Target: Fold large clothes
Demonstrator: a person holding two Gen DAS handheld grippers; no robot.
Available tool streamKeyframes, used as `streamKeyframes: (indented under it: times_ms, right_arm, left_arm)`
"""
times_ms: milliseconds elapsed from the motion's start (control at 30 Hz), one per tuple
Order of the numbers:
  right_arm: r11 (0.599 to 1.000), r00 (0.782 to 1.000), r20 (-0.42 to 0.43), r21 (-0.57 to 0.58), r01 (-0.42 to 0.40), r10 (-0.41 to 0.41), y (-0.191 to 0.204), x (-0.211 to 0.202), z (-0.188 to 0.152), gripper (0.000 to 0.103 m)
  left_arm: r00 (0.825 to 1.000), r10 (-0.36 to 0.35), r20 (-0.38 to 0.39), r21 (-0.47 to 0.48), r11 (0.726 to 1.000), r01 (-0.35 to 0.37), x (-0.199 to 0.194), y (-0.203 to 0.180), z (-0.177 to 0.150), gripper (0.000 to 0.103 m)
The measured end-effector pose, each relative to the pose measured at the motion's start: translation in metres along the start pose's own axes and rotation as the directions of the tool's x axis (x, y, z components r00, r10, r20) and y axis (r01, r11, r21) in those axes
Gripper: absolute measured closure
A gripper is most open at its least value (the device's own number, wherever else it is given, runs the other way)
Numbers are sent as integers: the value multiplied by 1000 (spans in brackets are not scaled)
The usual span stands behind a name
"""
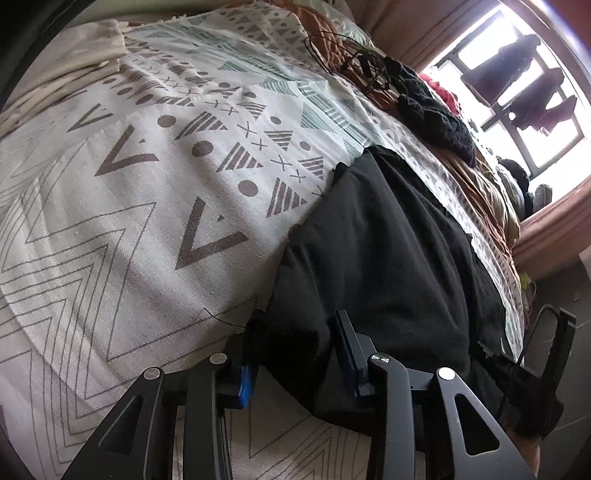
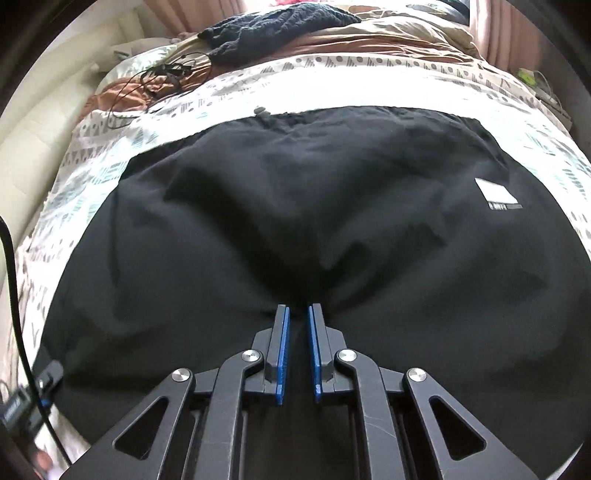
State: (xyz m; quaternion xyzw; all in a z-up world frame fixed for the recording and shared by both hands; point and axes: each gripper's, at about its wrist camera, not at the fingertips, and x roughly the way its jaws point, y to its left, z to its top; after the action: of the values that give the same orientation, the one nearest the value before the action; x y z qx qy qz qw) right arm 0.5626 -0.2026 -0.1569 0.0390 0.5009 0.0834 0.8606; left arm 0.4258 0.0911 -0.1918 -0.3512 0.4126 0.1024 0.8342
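black garment [image 2: 295,206] on patterned blanket [image 2: 369,79], knit sweater [image 2: 273,22] beyond

Patterned bedspread [image 1: 155,192], dark knit [image 2: 273,26], cables [image 2: 166,74]

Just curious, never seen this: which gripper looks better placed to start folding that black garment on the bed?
Probably the right gripper: its fingers are nearly shut on a gathered pinch of the black garment. The left gripper is open, only straddling the garment's edge.

We see the garment [image 2: 295,206] spread on the blanket [image 1: 147,192] covering the bed, with a knitted piece [image 2: 273,26] and tangled cables [image 2: 162,74] lying behind it.
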Motion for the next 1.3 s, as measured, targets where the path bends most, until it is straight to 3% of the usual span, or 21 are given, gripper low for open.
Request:
streamKeyframes:
  times_ms: [367, 700, 1000, 1067, 1133, 1233, 1300]
  right_arm:
    - [997, 999, -25, 66, -37, 39, -16, 32, 56, 93]
    - [986, 992, -23, 114, -122, 125, -30, 65, 98, 93]
    - [975, 984, 7, 135, -176, 177, -33, 77, 114, 93]
    - [969, 980, -3, 149, -195, 197, -33, 72, 114, 90]
    - [966, 978, -11, 155, -205, 209, -33, 64, 113, 85]
    - [972, 979, 9, 116, -205, 205, -26, 39, 107, 53]
    - [977, 981, 21, 85, -195, 193, -22, 22, 99, 51]
  left_arm:
    - [999, 41, 14, 6, 999, -41, 0, -5, -2, 65]
    - [999, 36, 3, -8, 999, -36, 1, -4, 0, 65]
    - [999, 46, 8, -10, 999, -46, 2, -6, -1, 65]
    - [999, 32, 4, -26, 999, -32, 2, -4, 0, 64]
    - [1000, -18, -9, -55, 998, 18, 2, -2, 1, 49]
    - [996, -88, -13, -78, 993, 87, -2, -2, -2, 44]
    - [993, -113, -16, -102, 989, 111, -4, 1, -3, 44]
